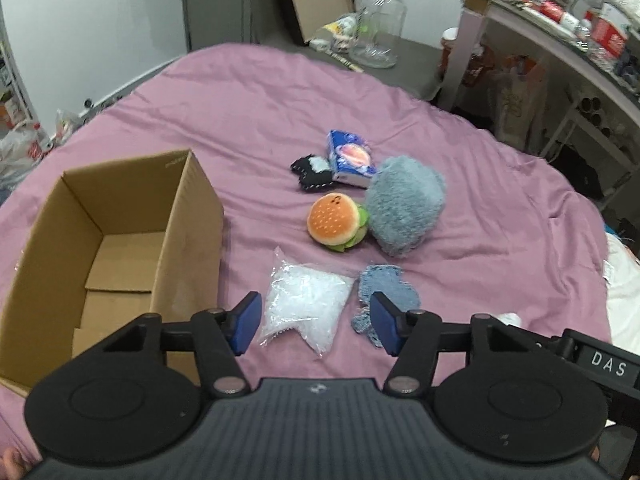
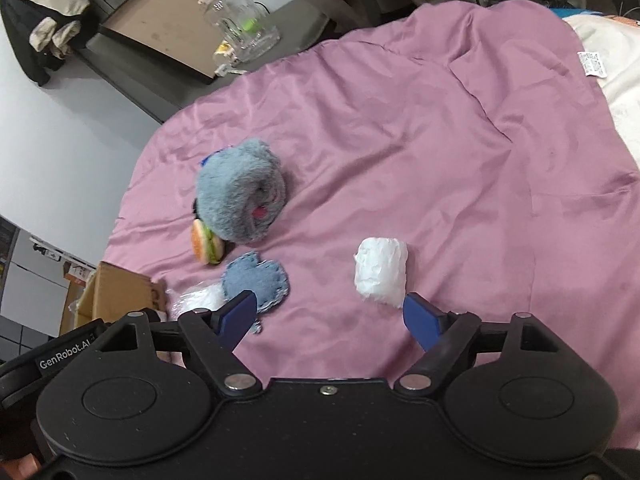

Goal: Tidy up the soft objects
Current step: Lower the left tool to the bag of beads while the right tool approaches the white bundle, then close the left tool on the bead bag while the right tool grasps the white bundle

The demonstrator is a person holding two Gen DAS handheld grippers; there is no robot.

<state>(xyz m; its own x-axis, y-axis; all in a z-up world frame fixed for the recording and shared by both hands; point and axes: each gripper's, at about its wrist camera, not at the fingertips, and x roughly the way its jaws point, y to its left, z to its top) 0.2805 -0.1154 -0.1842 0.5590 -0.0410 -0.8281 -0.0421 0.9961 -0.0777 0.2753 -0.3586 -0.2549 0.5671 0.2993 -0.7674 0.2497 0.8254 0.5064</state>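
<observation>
Left wrist view: the cardboard box (image 1: pixel 120 248) sits near the left edge of the pink bedsheet (image 1: pixel 256 112), open on top, and what I can see of its inside is bare; so, as I judge it, nothing has been packed yet. Everything soft lies out on the sheet. Toward the middle are a black felt piece (image 1: pixel 310 172), a blue tissue pack (image 1: pixel 352 158) touching it, a burger plush (image 1: pixel 336 220) and a grey fluffy plush (image 1: pixel 404 208) pressed against the burger. Closer to the near edge lie a clear bag of white filling (image 1: pixel 304 304) and, just beside it, a blue knitted piece (image 1: pixel 386 288). The left gripper (image 1: pixel 316 326) hangs over the clear bag with its jaws spread, one blue pad on each side of the bag, pinching nothing.

Right wrist view: the right gripper (image 2: pixel 330 320) hovers above bare sheet, jaws wide apart and empty. A white wrapped bundle (image 2: pixel 380 272) lies near its right-hand pad, the knitted piece (image 2: pixel 256 280) by the other. The grey plush (image 2: pixel 240 200) and burger (image 2: pixel 206 246) lie farther off, and a corner of the box (image 2: pixel 120 288) shows at the sheet's left edge.

My guess is the sorting is at its very start, with all seven soft things left to move.
</observation>
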